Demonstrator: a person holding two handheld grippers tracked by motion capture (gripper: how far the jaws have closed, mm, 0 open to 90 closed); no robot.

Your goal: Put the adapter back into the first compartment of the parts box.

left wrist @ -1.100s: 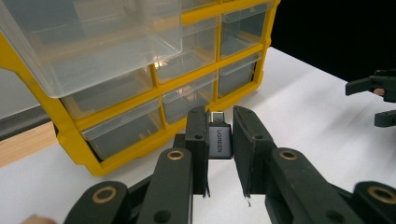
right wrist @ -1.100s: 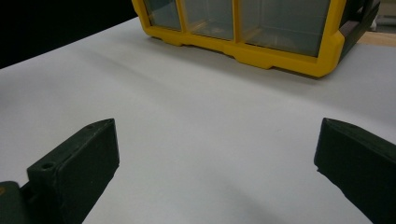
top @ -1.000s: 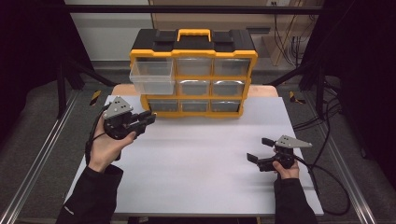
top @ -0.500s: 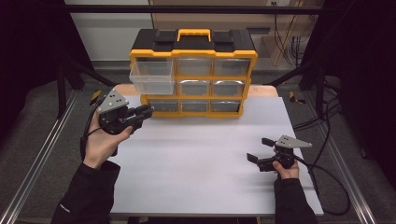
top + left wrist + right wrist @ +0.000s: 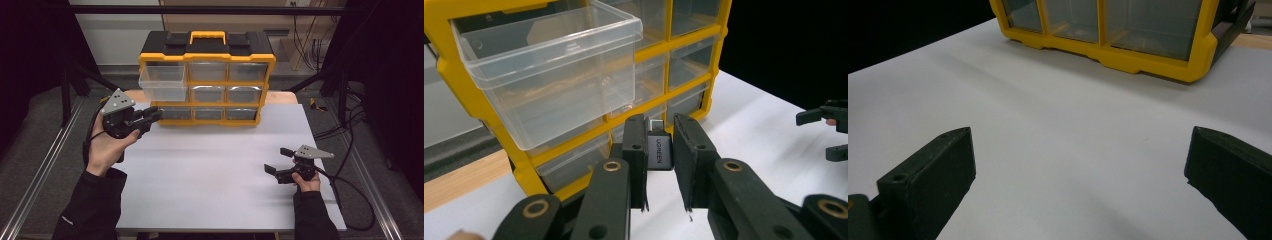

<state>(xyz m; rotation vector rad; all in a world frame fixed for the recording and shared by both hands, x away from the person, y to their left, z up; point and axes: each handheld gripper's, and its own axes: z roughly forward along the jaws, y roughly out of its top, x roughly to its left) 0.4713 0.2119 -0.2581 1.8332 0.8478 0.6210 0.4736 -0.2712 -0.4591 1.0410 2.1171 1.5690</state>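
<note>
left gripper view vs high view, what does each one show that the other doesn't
The left gripper view alone shows the small grey adapter lettered UGREEN, clamped between the left gripper jaws just below the pulled-out clear drawer.

The high view alone shows the organizer's black lid with its yellow handle, the person's forearms, and the whole white table.

Both show the yellow drawer organizer, its top-left drawer pulled out, and the right gripper open over the table.
</note>
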